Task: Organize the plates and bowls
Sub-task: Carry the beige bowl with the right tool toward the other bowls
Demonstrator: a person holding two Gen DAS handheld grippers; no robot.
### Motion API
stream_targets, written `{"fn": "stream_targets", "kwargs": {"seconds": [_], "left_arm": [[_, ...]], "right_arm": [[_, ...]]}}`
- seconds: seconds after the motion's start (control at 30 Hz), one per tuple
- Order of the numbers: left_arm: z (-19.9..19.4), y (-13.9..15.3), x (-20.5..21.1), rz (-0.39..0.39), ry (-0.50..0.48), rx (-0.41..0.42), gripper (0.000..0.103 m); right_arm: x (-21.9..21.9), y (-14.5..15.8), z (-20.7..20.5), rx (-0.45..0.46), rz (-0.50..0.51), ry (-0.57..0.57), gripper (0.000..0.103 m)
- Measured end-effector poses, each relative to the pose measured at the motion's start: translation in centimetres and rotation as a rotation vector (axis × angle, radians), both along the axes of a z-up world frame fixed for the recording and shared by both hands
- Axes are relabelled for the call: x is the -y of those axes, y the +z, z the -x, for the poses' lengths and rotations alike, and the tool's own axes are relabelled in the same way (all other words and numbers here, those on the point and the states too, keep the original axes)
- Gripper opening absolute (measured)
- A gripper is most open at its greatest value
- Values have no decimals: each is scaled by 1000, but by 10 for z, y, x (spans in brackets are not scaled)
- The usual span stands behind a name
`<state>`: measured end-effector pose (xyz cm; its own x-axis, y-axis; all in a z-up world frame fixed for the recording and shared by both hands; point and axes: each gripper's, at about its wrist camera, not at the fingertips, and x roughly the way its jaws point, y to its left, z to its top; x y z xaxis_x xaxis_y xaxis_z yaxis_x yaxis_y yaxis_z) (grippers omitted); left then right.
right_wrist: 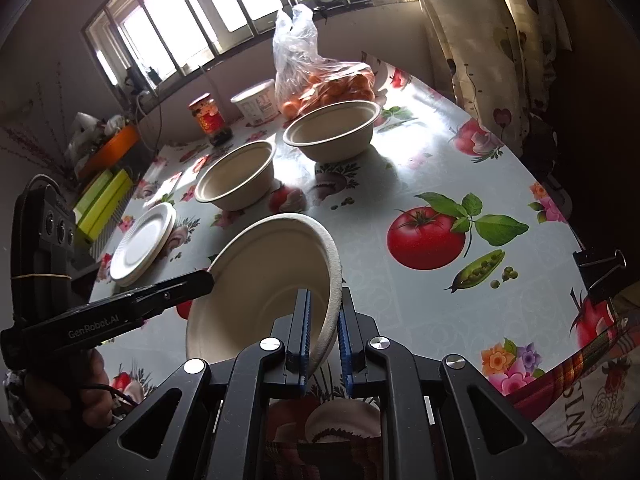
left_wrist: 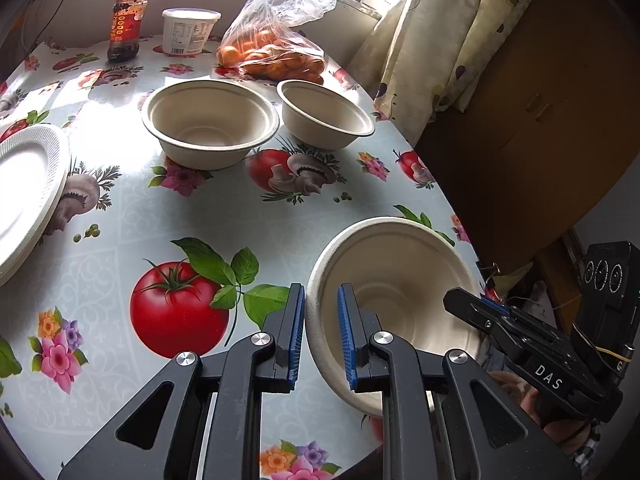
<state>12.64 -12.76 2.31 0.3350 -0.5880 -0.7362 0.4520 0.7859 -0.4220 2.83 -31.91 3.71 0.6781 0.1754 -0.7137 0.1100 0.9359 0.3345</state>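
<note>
Both the left hand-held gripper (left_wrist: pixel 320 336) and right hand-held gripper (right_wrist: pixel 323 336) pinch the rim of one tilted bowl (right_wrist: pixel 256 280) above the table (right_wrist: pixel 400 280).

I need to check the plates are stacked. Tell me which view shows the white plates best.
The right wrist view: the white plates show whole there, beside the two standing bowls, with a second rim edge visible underneath, so there is more than one. The left wrist view catches only part of the white plates, cut off at the frame's left edge.
</note>
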Motion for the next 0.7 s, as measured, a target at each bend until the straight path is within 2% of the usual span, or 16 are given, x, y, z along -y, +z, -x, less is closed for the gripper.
{"fn": "stream_targets", "kwargs": {"seconds": [0.7], "left_arm": [[-45,34,-26,-20,105,74,18]], "right_arm": [[-18,32,-71,64,-3,105,13]]}}
